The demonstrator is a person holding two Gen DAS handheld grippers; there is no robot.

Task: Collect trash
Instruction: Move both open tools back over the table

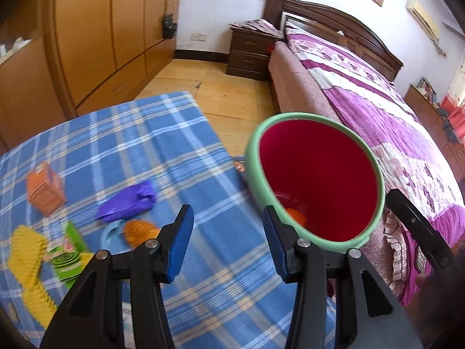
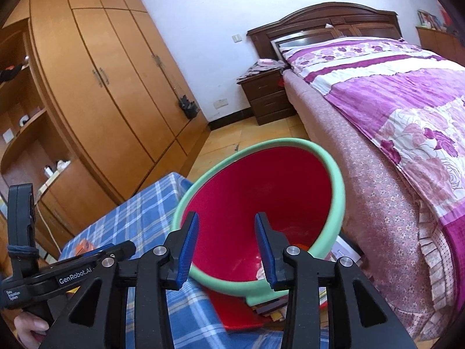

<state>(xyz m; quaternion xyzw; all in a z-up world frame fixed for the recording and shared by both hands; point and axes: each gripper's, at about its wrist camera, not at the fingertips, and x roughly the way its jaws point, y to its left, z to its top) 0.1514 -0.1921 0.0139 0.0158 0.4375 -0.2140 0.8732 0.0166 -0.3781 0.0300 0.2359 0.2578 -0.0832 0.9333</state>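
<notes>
red bin with mint-green rim standing off the table edge, beside the bed, orange scrap lying inside. left gripper hovering part-open, empty. right gripper part-open above the bin mouth, empty. purple bag, orange box, yellow and green trash waiting on the checked cloth.

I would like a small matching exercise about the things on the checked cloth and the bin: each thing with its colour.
Things:
1. crumpled bag
2. small carton
3. bin rim
4. bumpy sheet

Colours:
A. yellow
B. pale green
C. purple
D. orange

Pairs: 1-C, 2-D, 3-B, 4-A
</notes>
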